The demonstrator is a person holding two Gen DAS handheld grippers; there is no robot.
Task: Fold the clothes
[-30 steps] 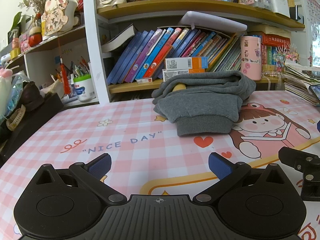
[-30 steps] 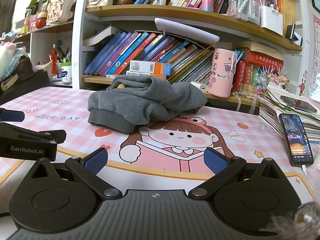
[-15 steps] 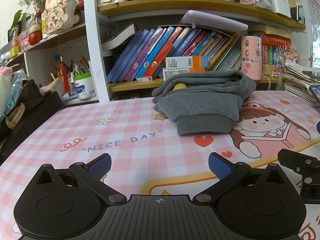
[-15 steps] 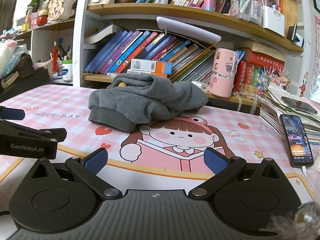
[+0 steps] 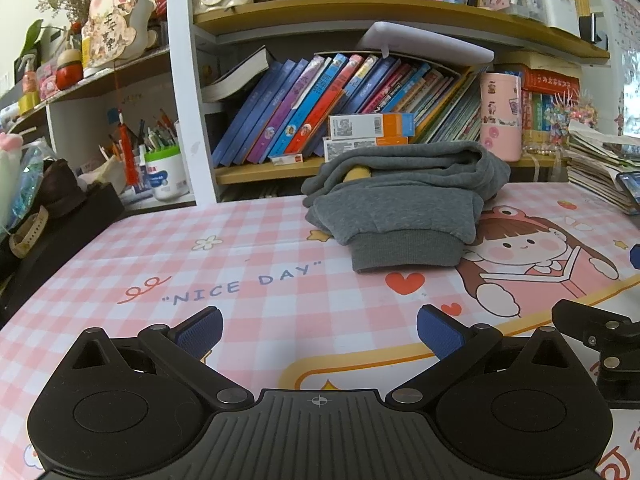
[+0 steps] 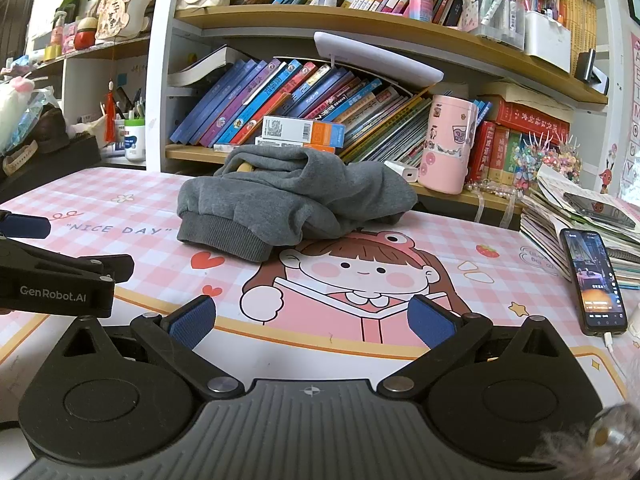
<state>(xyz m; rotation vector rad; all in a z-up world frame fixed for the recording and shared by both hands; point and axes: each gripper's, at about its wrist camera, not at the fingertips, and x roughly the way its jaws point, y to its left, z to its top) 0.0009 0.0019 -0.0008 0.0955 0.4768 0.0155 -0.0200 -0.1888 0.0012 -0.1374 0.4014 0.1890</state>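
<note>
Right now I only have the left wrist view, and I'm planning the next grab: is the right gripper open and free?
Observer: Yes. The right gripper is open with nothing between its fingers, and it is short of the grey sweatshirt.
Operator: Anything on the mat to its right?
Observer: A phone lies there with its screen lit and a white cable plugged in.
Operator: And behind the sweatshirt?
Observer: A white charger plug sits just behind its far right side, near the pink cup.
</note>
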